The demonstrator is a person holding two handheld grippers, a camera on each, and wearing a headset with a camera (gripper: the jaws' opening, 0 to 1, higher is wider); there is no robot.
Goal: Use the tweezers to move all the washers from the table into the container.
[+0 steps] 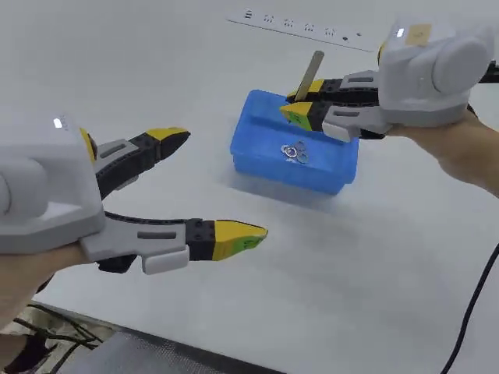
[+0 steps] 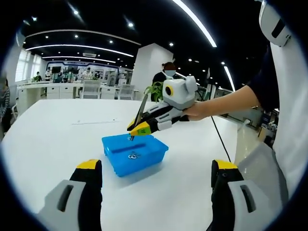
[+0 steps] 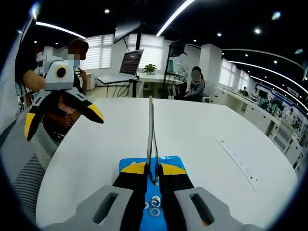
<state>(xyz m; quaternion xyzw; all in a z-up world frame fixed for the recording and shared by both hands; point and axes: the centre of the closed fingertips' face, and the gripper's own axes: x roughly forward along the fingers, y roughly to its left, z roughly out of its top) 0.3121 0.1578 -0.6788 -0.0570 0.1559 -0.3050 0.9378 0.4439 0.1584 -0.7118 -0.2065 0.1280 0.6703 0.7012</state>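
Note:
A blue container (image 1: pixel 269 173) stands mid-table with several metal washers (image 1: pixel 295 152) lying in it. My right gripper (image 1: pixel 300 109) hovers over its far rim, shut on silver tweezers (image 1: pixel 313 68) whose handle end sticks up and away. In the right gripper view the tweezers (image 3: pixel 150 130) rise between the closed jaws, over the container (image 3: pixel 126 164) and the washers (image 3: pixel 154 204). My left gripper (image 1: pixel 226 183) is open and empty, left of the container. From the left gripper view, the right gripper (image 2: pixel 137 127) points the tweezers (image 2: pixel 141 109) down into the container (image 2: pixel 144 161).
A white power strip (image 1: pixel 304 27) lies at the table's far side. A black cable (image 1: pixel 475 304) trails off at the right. The table's near edge (image 1: pixel 156 339) runs below my left gripper. People sit at distant desks (image 3: pixel 192 82).

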